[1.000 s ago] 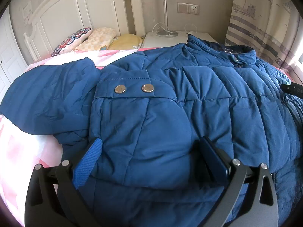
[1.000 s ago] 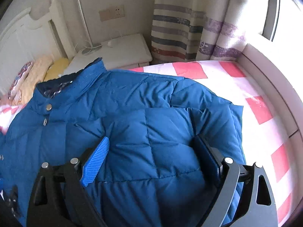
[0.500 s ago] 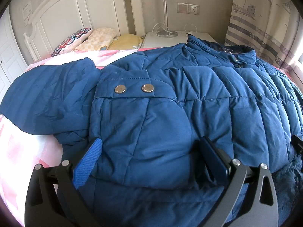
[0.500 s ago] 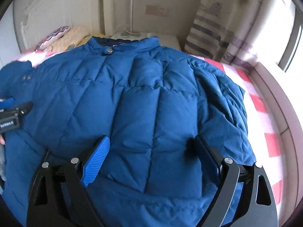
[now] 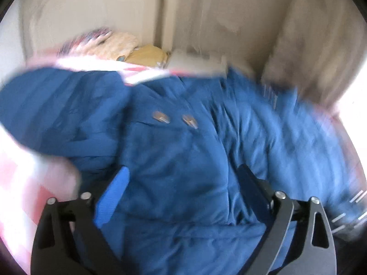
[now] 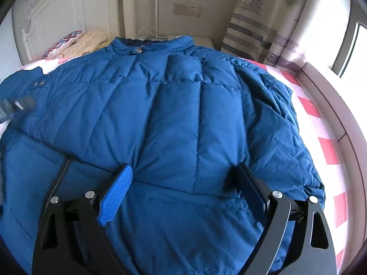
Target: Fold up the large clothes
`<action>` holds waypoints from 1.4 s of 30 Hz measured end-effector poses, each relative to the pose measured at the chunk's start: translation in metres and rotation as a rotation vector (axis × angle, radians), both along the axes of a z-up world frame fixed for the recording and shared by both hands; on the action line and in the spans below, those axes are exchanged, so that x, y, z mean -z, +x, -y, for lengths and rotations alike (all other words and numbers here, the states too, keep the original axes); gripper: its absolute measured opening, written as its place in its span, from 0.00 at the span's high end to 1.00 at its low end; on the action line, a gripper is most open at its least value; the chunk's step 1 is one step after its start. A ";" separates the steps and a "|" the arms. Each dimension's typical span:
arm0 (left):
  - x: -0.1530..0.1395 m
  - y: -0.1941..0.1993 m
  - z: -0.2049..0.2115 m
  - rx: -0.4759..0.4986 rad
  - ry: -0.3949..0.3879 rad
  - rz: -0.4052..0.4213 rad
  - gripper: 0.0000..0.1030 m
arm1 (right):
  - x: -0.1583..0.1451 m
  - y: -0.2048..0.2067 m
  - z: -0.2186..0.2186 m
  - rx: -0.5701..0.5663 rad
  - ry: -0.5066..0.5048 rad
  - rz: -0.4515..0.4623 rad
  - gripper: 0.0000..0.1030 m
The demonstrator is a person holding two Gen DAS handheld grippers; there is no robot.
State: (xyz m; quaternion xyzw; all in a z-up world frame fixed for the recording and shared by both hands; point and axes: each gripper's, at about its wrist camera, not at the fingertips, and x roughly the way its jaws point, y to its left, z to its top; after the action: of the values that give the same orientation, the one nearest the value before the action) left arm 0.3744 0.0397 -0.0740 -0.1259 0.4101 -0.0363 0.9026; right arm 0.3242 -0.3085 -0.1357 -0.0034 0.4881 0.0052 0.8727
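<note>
Left gripper point(image 5: 183, 184) is now swinging; its view has gone to motion blur after sitting steady half a second ago. Jaws wide, nothing held, jacket point(image 5: 188, 160) fabric right under and between the fingers. The cuff snaps point(image 5: 175, 118) sit ahead of the tips, and that sleeve point(image 5: 57, 114) lies folded onto the chest.

Right gripper point(image 6: 184, 183) has settled square over the jacket (it was panning across from the window side a second ago). Jaws wide, empty, hovering over the lower front panel near the hem. Zipper point(image 6: 57, 178) is just left of the blue finger point(image 6: 115, 198); collar point(image 6: 152, 44) is far ahead toward the headboard point(image 6: 57, 16).

My read: both tools are repositioning, no grab yet. The jacket lies front-up and spread on the bed point(image 6: 325, 146), right side bunched near the edge (that sleeve looks not yet folded in). The left gripper's tip shows blurred at the left edge of the right view.
</note>
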 end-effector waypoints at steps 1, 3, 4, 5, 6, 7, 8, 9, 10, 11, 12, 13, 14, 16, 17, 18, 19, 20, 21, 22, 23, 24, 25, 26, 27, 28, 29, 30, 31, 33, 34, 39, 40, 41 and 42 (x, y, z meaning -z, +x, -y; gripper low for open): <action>-0.006 -0.003 -0.024 -0.060 -0.087 0.019 0.09 | -0.002 0.000 0.000 -0.001 -0.001 0.001 0.16; -0.014 -0.011 -0.086 -0.222 -0.249 0.054 0.10 | 0.001 0.000 0.001 0.000 0.002 0.003 0.16; -0.014 -0.012 -0.112 -0.277 -0.306 0.058 0.10 | 0.000 0.001 0.001 0.000 0.003 0.004 0.16; -0.013 -0.013 -0.142 -0.342 -0.359 0.056 0.10 | 0.001 0.001 0.001 0.000 0.004 0.005 0.16; -0.011 -0.013 -0.164 -0.395 -0.385 0.051 0.11 | 0.001 0.001 0.001 0.000 0.003 0.004 0.16; -0.009 -0.014 -0.194 -0.473 -0.407 0.042 0.11 | 0.002 0.000 0.001 0.000 0.005 0.006 0.16; -0.008 -0.015 -0.219 -0.533 -0.419 0.046 0.11 | 0.001 0.000 0.001 0.000 0.005 0.006 0.16; -0.009 -0.016 -0.242 -0.583 -0.422 0.055 0.11 | 0.002 0.001 0.001 0.000 0.005 0.006 0.16; -0.010 -0.013 -0.264 -0.620 -0.417 0.063 0.11 | 0.002 0.001 0.002 0.000 0.004 0.006 0.16; -0.011 -0.008 -0.283 -0.634 -0.420 0.069 0.11 | 0.002 0.001 0.002 -0.001 0.004 0.006 0.16; -0.012 -0.004 -0.295 -0.639 -0.423 0.073 0.11 | 0.002 0.001 0.002 -0.001 0.005 0.006 0.16; -0.012 0.005 -0.312 -0.650 -0.422 0.076 0.11 | 0.002 0.001 0.002 0.000 0.007 0.006 0.16; -0.012 0.012 -0.324 -0.657 -0.417 0.074 0.11 | 0.002 0.001 0.002 0.000 0.009 0.006 0.16; -0.014 0.028 -0.345 -0.672 -0.383 0.064 0.22 | 0.002 0.001 0.002 0.000 0.011 0.006 0.16; -0.014 0.033 -0.350 -0.680 -0.364 0.056 0.35 | 0.003 0.002 0.003 0.001 0.014 0.007 0.16; -0.013 0.037 -0.355 -0.679 -0.360 0.043 0.71 | 0.003 0.002 0.002 0.001 0.016 0.007 0.16; -0.011 0.042 -0.356 -0.669 -0.376 0.019 0.92 | 0.003 0.001 0.002 0.001 0.016 0.007 0.16; -0.015 0.041 -0.352 -0.671 -0.390 0.030 0.93 | 0.002 0.001 0.002 0.001 0.017 0.007 0.16; -0.024 0.036 -0.344 -0.665 -0.390 0.079 0.95 | 0.002 0.001 0.002 0.001 0.018 0.008 0.16; -0.038 0.031 -0.329 -0.636 -0.374 0.147 0.96 | 0.002 0.000 0.002 0.002 0.020 0.008 0.16; -0.051 0.028 -0.308 -0.596 -0.348 0.199 0.96 | 0.002 0.000 0.002 0.002 0.022 0.009 0.16; -0.064 0.027 -0.287 -0.547 -0.325 0.233 0.96 | 0.002 0.000 0.002 0.003 0.022 0.009 0.16; -0.079 0.028 -0.256 -0.468 -0.304 0.262 0.96 | 0.002 0.000 0.001 0.004 0.018 0.009 0.16; -0.091 0.029 -0.224 -0.378 -0.289 0.285 0.96 | 0.002 0.000 0.001 0.003 0.017 0.010 0.16; -0.102 0.029 -0.188 -0.274 -0.267 0.304 0.96 | 0.002 0.000 0.002 0.003 0.020 0.009 0.16; -0.108 0.028 -0.162 -0.198 -0.247 0.313 0.96 | 0.002 0.000 0.002 0.004 0.022 0.009 0.16; -0.113 0.028 -0.123 -0.085 -0.217 0.319 0.96 | 0.002 0.000 0.002 0.004 0.025 0.009 0.16; -0.114 0.027 -0.080 0.042 -0.193 0.317 0.95 | 0.002 0.000 0.003 0.003 0.027 0.010 0.16; -0.108 0.025 -0.046 0.133 -0.177 0.297 0.93 | 0.001 0.000 0.003 0.004 0.029 0.011 0.16; -0.089 0.022 0.005 0.272 -0.162 0.232 0.89 | 0.001 0.000 0.003 0.005 0.034 0.012 0.16; -0.069 0.019 0.037 0.343 -0.133 0.185 0.81 | 0.000 -0.001 0.004 0.005 0.036 0.012 0.16; 0.029 0.006 0.118 0.527 0.109 -0.022 0.20 | 0.000 -0.001 0.005 0.006 0.044 0.014 0.16; 0.036 0.000 0.123 0.532 0.155 -0.010 0.19 | 0.000 0.000 0.005 0.006 0.044 0.014 0.16; 0.038 -0.008 0.128 0.564 0.233 0.003 0.18 | 0.000 0.000 0.005 0.006 0.045 0.014 0.16; 0.035 -0.011 0.129 0.593 0.256 0.000 0.13 | 0.000 0.000 0.006 0.006 0.048 0.014 0.16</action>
State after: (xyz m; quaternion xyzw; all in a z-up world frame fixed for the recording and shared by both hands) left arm 0.3637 -0.0897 -0.1086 0.1135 0.4300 -0.2460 0.8612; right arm 0.3238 -0.3143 -0.1361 0.0189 0.4817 0.0140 0.8760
